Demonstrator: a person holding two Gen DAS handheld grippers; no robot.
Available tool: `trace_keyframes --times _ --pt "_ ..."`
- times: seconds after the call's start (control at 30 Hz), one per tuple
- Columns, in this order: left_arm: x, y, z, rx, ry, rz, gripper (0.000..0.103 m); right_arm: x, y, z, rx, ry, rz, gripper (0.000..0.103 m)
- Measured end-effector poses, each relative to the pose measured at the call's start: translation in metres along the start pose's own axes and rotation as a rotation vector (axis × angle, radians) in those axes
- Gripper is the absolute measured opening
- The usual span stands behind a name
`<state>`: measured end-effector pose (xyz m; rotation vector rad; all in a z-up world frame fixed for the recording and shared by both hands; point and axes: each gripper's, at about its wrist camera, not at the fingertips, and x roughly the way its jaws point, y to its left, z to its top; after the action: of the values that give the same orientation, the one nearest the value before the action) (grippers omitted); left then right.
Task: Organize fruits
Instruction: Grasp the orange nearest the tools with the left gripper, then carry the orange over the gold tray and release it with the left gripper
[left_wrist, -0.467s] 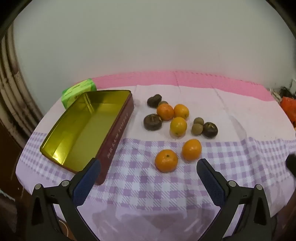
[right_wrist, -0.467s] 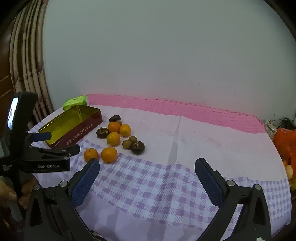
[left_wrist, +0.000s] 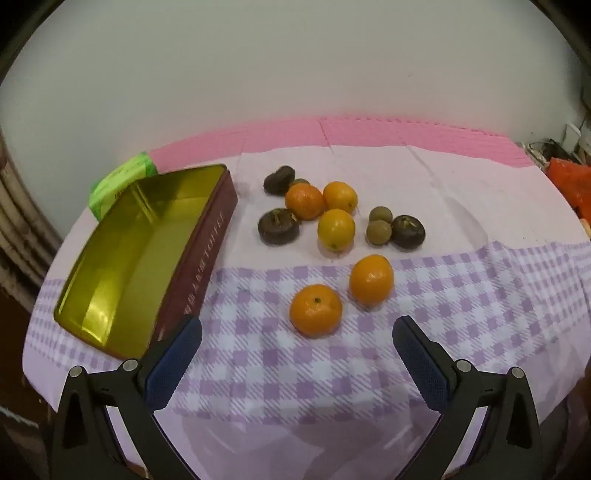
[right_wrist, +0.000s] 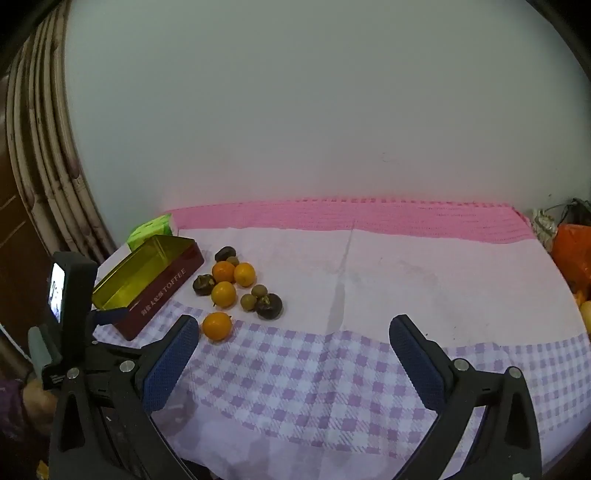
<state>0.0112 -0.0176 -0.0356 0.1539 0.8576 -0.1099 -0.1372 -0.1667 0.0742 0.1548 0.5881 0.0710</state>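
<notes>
The left gripper (left_wrist: 297, 349) hangs tilted down over the checked cloth, its jaws spread wide with nothing between them, and the nearest orange (left_wrist: 316, 310) sits just beyond the open gap. The red tin (left_wrist: 207, 254), gold inside and empty, lies to the left of that orange, its near corner close to the gripper's left finger. Beyond the orange is a second orange (left_wrist: 371, 278), and farther back a loose cluster of oranges, dark round fruits and small brownish ones, all on the surface and none yet in the tin.

The right gripper (right_wrist: 293, 360) is also spread and empty, well to the right of the tin and away from the fruit.

To my eye the step in hand is taking that nearest orange. It would go best to come down straddling its widest part, close gently so it doesn't roll on the soft cloth, then lift clear over the tin's wall before letting go.
</notes>
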Motion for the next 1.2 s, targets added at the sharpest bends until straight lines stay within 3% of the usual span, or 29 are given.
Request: trace_keyframes --times 0.13,0.3,0.57,0.67,0.8,0.87,0.9,0.93,0.97,1.2 --pt "0.006 0.001 0.005 0.015 0.014 -0.023 0.102 -0.002 -0.004 0.002 0.009 0.002 0.008 0.103" --pt "0.029 0.0 0.013 0.027 0.125 -0.116 0.102 -0.001 -0.012 0.005 0.047 0.016 0.018 0.103" --pt "0.042 -0.008 0.014 0.094 0.134 -0.11 0.098 0.004 -0.021 0.007 0.084 0.043 0.023 0.103" --pt "0.049 -0.005 0.018 0.091 0.153 -0.125 0.092 0.005 -0.023 0.007 0.095 0.047 0.026 0.103" --pt "0.064 0.003 0.018 0.087 0.198 -0.14 0.074 0.005 -0.024 0.006 0.095 0.051 0.027 0.103" --pt "0.066 0.008 0.017 0.063 0.197 -0.164 0.07 0.006 -0.025 0.005 0.095 0.056 0.029 0.103" --pt "0.066 0.011 0.017 0.055 0.194 -0.169 0.064 0.006 -0.025 0.005 0.096 0.059 0.029 0.103" --pt "0.064 0.013 0.016 0.05 0.179 -0.17 0.046 0.006 -0.025 0.004 0.098 0.062 0.029 0.103" --pt "0.062 0.014 0.017 0.05 0.173 -0.16 0.038 0.007 -0.025 0.005 0.101 0.067 0.03 0.103" --pt "0.03 0.023 0.019 -0.029 0.145 -0.067 0.038 0.011 -0.031 0.003 0.125 0.081 0.015 0.103"
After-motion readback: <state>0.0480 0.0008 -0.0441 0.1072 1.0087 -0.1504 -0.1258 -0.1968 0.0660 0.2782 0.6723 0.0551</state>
